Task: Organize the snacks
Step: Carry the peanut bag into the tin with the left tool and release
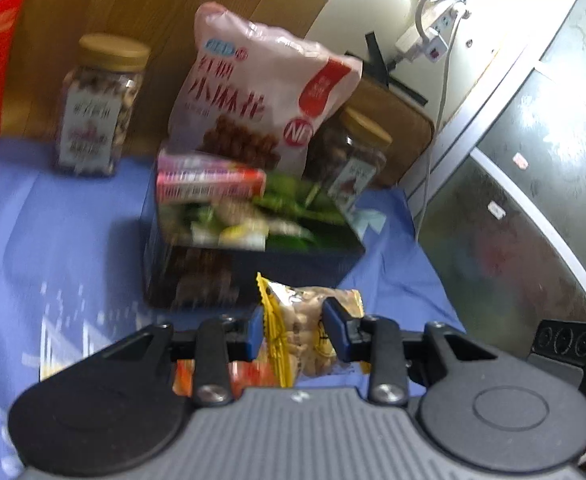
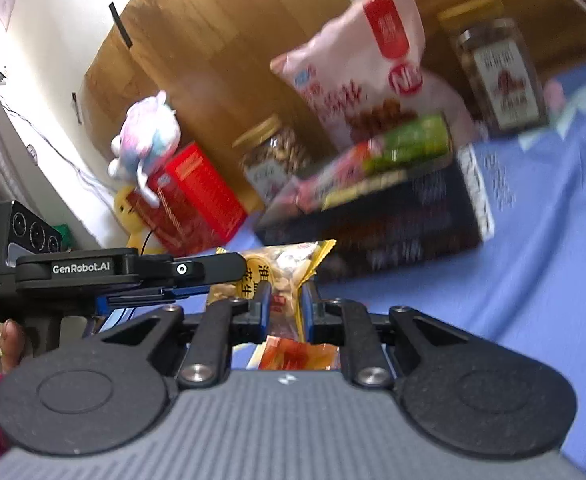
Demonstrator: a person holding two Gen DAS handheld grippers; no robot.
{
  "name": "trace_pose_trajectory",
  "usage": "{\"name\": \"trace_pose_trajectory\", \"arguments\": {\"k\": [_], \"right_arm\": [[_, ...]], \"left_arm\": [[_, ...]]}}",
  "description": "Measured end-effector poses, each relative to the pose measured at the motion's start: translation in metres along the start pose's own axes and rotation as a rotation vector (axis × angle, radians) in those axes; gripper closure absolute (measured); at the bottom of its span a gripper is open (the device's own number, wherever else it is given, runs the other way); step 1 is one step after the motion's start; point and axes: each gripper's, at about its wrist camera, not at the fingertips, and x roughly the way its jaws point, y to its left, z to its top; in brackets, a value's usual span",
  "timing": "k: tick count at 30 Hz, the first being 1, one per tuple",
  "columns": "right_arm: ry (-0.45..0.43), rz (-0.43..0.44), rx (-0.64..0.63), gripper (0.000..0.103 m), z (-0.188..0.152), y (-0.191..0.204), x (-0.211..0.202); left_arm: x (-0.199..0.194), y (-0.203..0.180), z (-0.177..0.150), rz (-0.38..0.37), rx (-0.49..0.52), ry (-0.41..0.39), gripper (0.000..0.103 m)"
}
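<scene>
Yellow peanut packet pinched between both grippers' nearly closed jaws.

The far side is blocked by the dark box, already filled with snacks, and two jars. Open blue cloth is left free at near left.

Each wrist camera looks forward and slightly down along its own fingers, close above the blue cloth. Both views share the dark snack box and the pink bag.
</scene>
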Motion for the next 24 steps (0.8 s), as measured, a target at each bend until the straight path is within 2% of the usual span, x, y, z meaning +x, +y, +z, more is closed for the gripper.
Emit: {"name": "trace_pose_trajectory", "arguments": {"k": [7,11,19,23,24], "right_arm": [[-0.050,-0.019,-0.050,0.085,0.039,-0.004,0.023],[-0.061,-0.040,-0.086,0.085,0.051,-0.005,0.041],[-0.057,-0.096,-0.120,0.085,0.053,-0.013,0.074],[-0.051,-0.112,-0.141,0.085,0.050,-0.013,0.083],[-0.054,-0.114,-0.148,0.082,0.049,-0.012,0.084]], "left_arm": [[0.023,0.010,0.041,0.021,0.002,-0.054,0.071],[0.039,0.021,0.055,0.049,0.001,-0.065,0.071],[0.063,0.029,0.059,0.146,0.049,-0.075,0.070],[0.067,0.029,0.055,0.208,0.089,-0.091,0.064],[0.068,0.029,0.054,0.226,0.099,-0.097,0.063]]}}
